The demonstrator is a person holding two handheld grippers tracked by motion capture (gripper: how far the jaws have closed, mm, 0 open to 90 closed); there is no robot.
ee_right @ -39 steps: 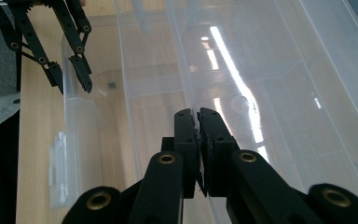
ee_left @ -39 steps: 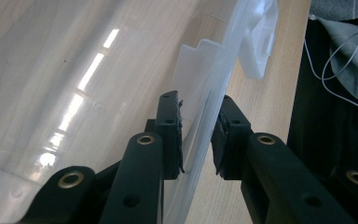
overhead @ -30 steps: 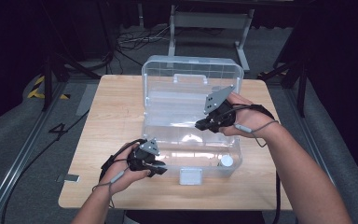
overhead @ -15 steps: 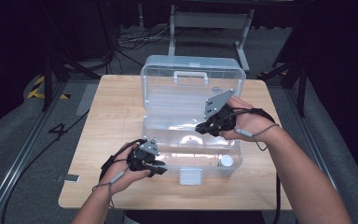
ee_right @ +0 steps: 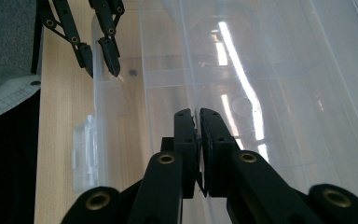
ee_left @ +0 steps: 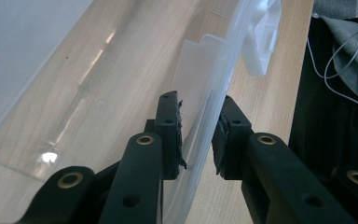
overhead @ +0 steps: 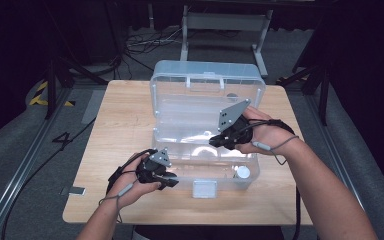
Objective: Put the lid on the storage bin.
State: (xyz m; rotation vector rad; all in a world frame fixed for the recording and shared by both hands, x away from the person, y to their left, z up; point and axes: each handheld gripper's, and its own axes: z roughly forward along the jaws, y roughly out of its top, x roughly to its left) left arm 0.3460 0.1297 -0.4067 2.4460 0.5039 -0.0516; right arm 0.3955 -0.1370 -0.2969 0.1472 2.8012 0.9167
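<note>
Pinching the clear box's inner edge, the right claw is nearly closed.

Storage box: clear, colourless plastic, pale wood grain showing through its walls; white streaks of glare across the lid; front latch frosted white; small round item in the box's near right corner, white with a grey centre. Table: light tan wood, fine straight grain; Left gripper: matte black, brass-coloured rivets, grey three-cornered plate; right gripper: the same black with brass rivets, larger grey plate dotted with dark holes; Cables: grey; Floor: grey carpet; tape striped yellow and black.
</note>
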